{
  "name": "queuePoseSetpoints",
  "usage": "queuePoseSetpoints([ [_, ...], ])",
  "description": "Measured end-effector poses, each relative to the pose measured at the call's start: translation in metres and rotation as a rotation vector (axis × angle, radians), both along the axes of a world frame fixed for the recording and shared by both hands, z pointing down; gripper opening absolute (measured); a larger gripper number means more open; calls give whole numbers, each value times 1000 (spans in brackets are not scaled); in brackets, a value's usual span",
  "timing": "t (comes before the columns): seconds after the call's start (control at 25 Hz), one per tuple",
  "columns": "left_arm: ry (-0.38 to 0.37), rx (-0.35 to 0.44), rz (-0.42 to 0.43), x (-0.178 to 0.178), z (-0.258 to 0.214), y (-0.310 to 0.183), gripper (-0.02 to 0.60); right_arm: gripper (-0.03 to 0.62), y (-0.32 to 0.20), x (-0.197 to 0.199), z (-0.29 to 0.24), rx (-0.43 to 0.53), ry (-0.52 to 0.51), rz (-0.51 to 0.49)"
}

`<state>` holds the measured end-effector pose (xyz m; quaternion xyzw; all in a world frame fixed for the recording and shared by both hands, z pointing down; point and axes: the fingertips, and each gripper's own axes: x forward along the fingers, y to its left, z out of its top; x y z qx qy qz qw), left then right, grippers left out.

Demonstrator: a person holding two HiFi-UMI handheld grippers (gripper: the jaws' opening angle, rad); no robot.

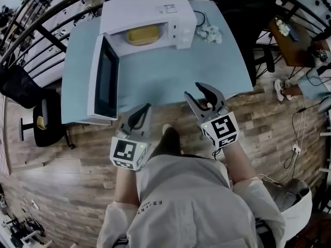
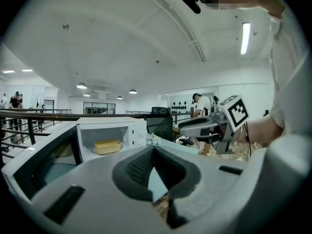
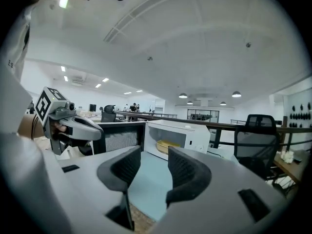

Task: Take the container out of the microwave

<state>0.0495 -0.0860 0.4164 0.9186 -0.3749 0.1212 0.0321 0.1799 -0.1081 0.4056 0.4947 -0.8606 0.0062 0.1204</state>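
Note:
A white microwave [image 1: 155,12] stands at the far side of a light-blue table [image 1: 170,71], its door [image 1: 106,79] swung wide open to the left. A yellow container [image 1: 143,34] sits inside the cavity, also seen as the container [image 2: 107,145] in the left gripper view and the container [image 3: 168,144] in the right gripper view. Both grippers hover at the table's near edge, well short of the microwave. My left gripper [image 1: 146,107] [image 2: 153,149] is shut and empty. My right gripper [image 1: 199,93] [image 3: 155,152] is open with nothing between its fingers.
A crumpled white object [image 1: 209,32] lies on the table right of the microwave. A black chair [image 1: 44,120] stands left of the table on the wooden floor. A dark railing [image 1: 51,14] curves behind the table; a wooden desk [image 1: 292,40] is far right.

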Motion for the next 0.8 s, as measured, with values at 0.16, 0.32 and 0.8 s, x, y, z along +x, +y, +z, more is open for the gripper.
queuePoseSetpoints([
  [0.16, 7, -1, -35, -3, 0, -42, -6, 172, -46, -9, 4, -31, 37, -67],
  [0.32, 19, -11, -73, -11, 2, -84, -6, 173, -91, -25, 18, -76, 87, -133],
  [0.8, 22, -22, -119, -38, 27, -177, -6, 173, -219, -80, 69, -183, 268, -294],
])
